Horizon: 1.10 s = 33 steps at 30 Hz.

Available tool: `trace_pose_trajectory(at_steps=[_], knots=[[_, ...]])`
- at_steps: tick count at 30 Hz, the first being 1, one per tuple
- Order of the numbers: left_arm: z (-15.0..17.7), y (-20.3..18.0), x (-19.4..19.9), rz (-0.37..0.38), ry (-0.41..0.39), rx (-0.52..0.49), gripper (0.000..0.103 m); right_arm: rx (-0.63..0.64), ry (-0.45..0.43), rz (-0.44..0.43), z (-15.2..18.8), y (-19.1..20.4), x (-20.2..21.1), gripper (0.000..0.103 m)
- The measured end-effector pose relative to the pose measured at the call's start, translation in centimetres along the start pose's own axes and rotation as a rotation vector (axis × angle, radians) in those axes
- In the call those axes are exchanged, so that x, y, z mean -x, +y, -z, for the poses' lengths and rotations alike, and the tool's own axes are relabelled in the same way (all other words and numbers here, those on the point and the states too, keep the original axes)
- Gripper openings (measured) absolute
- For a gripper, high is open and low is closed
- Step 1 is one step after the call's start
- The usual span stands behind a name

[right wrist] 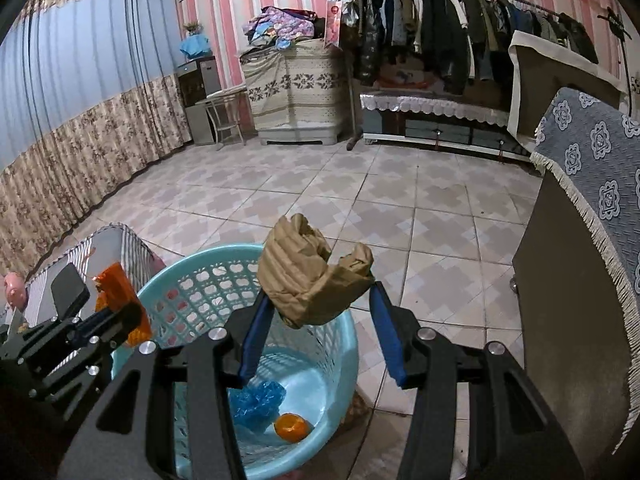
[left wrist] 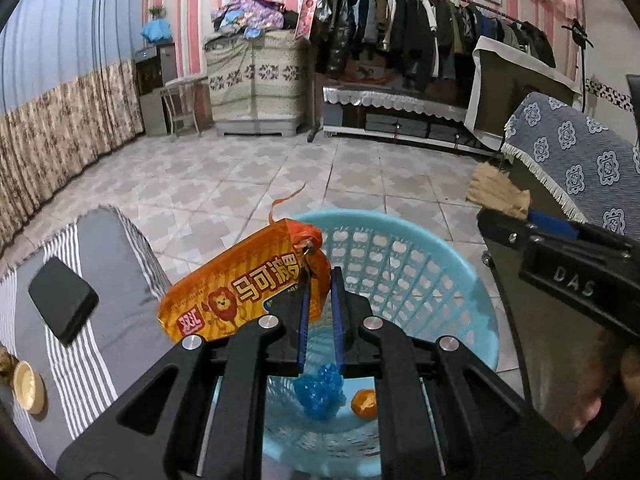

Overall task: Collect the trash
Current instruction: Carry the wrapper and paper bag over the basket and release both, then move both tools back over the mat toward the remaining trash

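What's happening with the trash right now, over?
Left gripper shut on orange snack wrapper. Right gripper shut on crumpled brown paper. Both held over the blue basket; blue plastic and orange peel already inside. Nothing blocking.

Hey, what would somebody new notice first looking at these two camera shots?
Probably the bright orange snack wrapper pinched in the left gripper and the crumpled brown paper clamped in the right gripper, both held above a light blue basket. At its bottom lie crinkled blue plastic and an orange peel.
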<state>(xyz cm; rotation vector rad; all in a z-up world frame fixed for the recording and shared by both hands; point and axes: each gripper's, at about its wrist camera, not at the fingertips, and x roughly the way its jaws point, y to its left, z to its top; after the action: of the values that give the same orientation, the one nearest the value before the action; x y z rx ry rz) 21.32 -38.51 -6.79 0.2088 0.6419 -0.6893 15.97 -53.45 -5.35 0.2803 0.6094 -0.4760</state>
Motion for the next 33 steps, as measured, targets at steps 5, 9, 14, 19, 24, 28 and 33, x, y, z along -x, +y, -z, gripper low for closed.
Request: trace_pose_trajectory(at_steps=[5, 9, 14, 19, 24, 28, 33], knots=[[0.4, 1.2, -0.5, -0.014, 0.019, 0.020, 0.042, 0.020, 0.017, 0.003, 0.4, 0.9, -0.3, 0.049], [0.4, 1.9, -0.1, -0.028, 0.003, 0.038, 0.050, 0.024, 0.025, 0.006, 0.4, 1.3, -0.5, 0.049], [0.7, 2.7, 0.5, -0.097, -0.015, 0.035, 0.061, 0.030, 0.029, 0.005, 0.5, 1.5, -0.6, 0.049], [0.8, 3.9, 1.9, -0.174, -0.046, 0.050, 0.077, 0.038, 0.029, -0.003, 0.5, 2.1, -0.9, 0.049], [0.6, 6.3, 3.2, -0.220, -0.075, 0.122, 0.087, 0.065, 0.041, -0.020, 0.8, 3.7, -1.6, 0.049], [0.7, 8.2, 4.1, -0.262, -0.096, 0.176, 0.091, 0.076, 0.044, -0.038, 0.9, 4.6, -1.8, 0.049], [1.1, 9.7, 4.5, -0.289, -0.105, 0.219, 0.093, 0.086, 0.047, -0.062, 0.9, 5.4, -1.9, 0.061]])
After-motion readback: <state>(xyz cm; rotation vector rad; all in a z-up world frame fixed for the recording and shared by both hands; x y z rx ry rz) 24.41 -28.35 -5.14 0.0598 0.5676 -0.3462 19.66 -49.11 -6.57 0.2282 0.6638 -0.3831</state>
